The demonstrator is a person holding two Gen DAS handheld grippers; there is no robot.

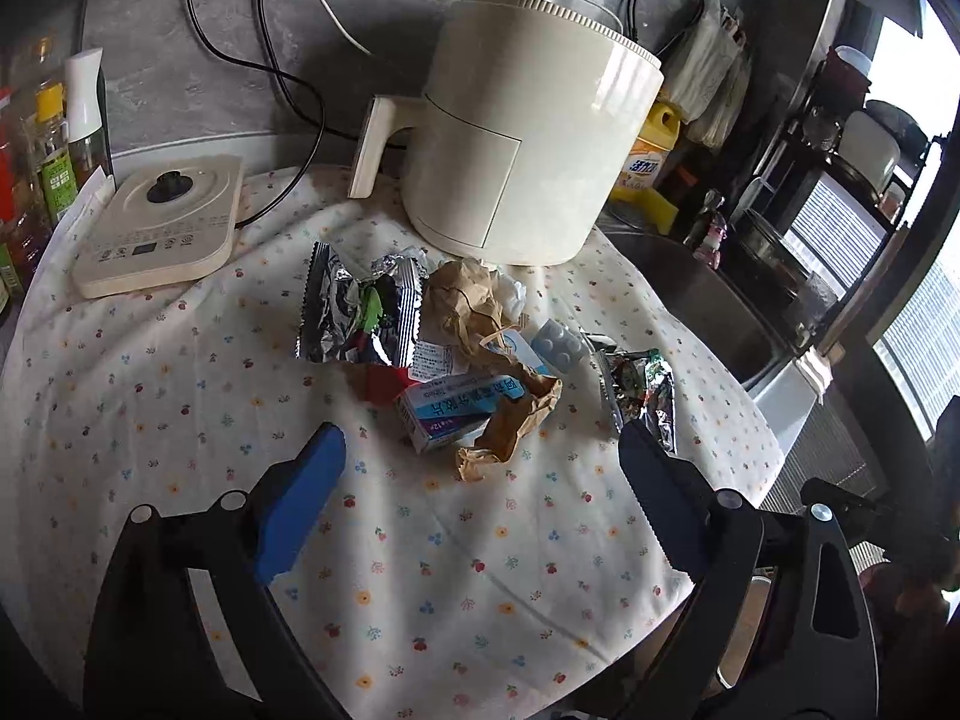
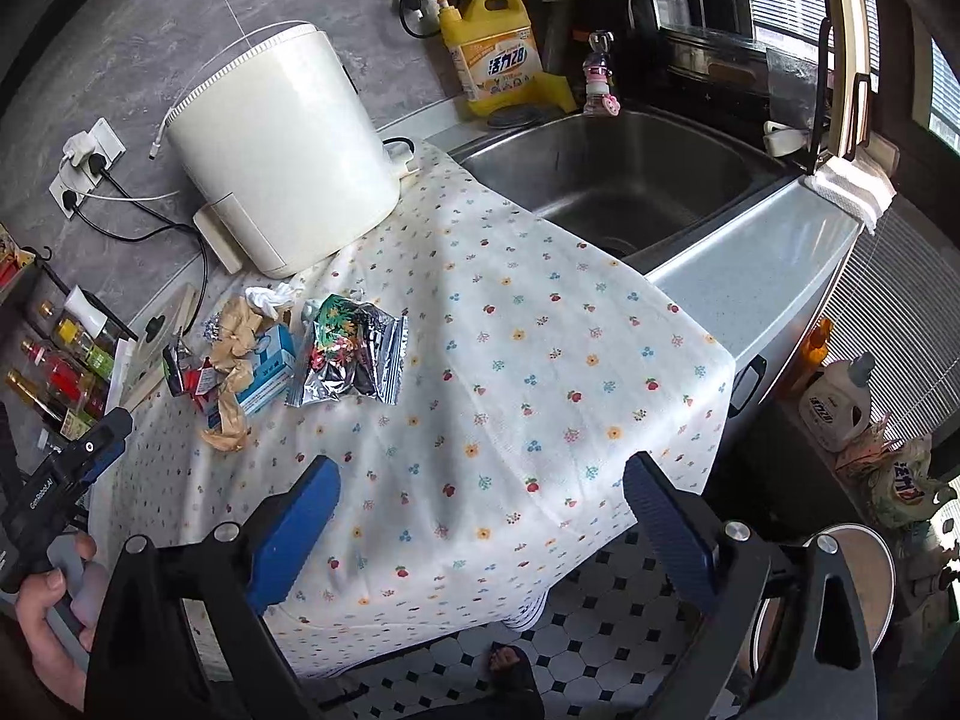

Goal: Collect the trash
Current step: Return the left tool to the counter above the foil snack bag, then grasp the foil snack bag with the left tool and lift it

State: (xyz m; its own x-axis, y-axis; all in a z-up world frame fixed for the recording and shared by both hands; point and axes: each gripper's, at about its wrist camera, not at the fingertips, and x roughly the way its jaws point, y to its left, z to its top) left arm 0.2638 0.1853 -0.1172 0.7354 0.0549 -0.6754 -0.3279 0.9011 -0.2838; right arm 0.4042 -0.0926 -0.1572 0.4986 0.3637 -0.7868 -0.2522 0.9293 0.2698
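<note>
Both claws, the left claw (image 1: pixel 480 468) and right claw (image 2: pixel 480 498), are hanging open and empty as collecting is seemingly just beginning, the trash pile (image 1: pixel 456 348) lying on the surface (image 1: pixel 180 396) just ahead of the left one, needing a forward reach and pinch.

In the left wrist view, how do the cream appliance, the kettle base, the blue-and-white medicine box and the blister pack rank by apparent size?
1. Cream cylindrical appliance
2. Cream kettle base
3. Blue-and-white medicine box
4. White blister pack

The box lies nearer the camera, but the order looks clear.
</note>
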